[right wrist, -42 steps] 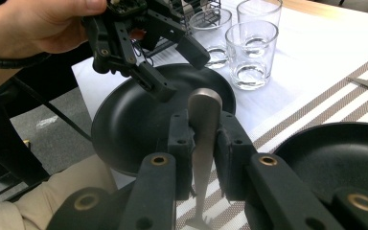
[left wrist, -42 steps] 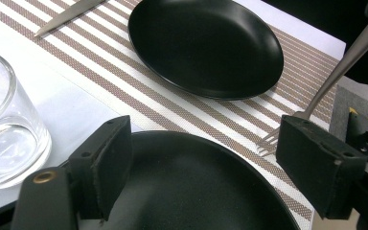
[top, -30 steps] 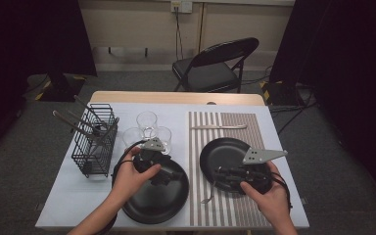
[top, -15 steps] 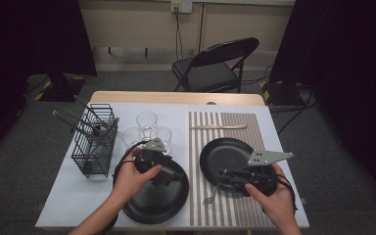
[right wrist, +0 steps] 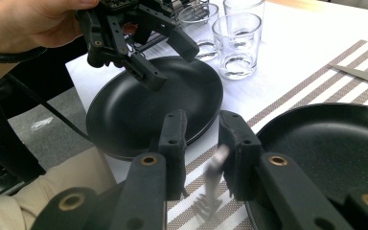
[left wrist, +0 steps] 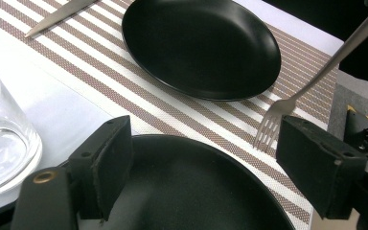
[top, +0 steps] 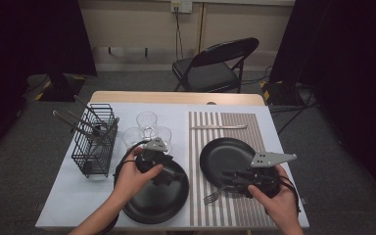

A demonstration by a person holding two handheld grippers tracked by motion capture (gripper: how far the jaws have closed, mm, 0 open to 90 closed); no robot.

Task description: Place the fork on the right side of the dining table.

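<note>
My right gripper [top: 231,179] [right wrist: 202,120] hovers low over the striped placemat [top: 252,127] at the near edge of the right black plate [top: 225,154] [right wrist: 335,148]. Its jaws have just been opening. A silver fork [top: 214,195] [right wrist: 215,177] [left wrist: 311,81] hangs loose between them, lying against one pad with a gap to the other, tines down on the mat. My left gripper [top: 165,174] [left wrist: 206,139] stands open and empty over the left black plate [top: 152,200] [left wrist: 196,191] [right wrist: 139,110].
A table knife [top: 219,127] lies on the placemat beyond the right plate. Three clear glasses [top: 147,120] stand behind the left plate. A black wire rack [top: 95,139] holding utensils sits at the table's left. A folding chair [top: 215,66] stands behind the table.
The right hand has shifted only slightly and the fork's tines stay on the placemat. The left hand has kept still over its plate.
</note>
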